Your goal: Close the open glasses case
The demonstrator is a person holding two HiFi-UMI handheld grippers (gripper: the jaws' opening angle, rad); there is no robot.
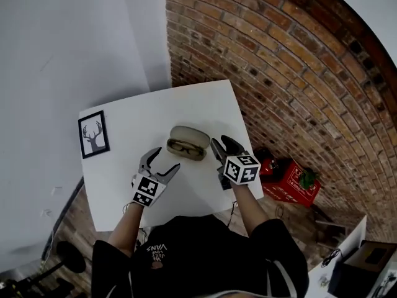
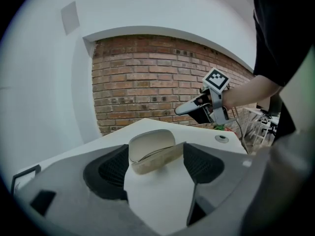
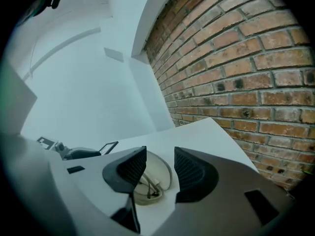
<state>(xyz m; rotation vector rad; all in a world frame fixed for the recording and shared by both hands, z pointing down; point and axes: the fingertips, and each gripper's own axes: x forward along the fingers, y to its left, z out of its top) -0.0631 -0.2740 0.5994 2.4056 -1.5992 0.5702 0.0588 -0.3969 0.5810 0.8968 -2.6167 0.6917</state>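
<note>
In the right gripper view one jaw covers part of the glasses case [image 3: 156, 181], so the glasses [image 1: 183, 146] inside show only partly. The beige oval case lies open near the table's [image 1: 198, 107] middle with its lid raised. Over the table's near half, the left gripper [image 1: 162, 160] and right gripper [image 1: 221, 143] hold nothing, jaws apart.

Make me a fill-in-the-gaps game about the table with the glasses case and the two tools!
The glasses case on the white table has its lid ____.
Inside it lies a pair of ____.
The framed picture shows a ____ with antlers.
The left tool and the right tool are open and hold ____.
Missing words: open; glasses; deer; nothing.
</note>
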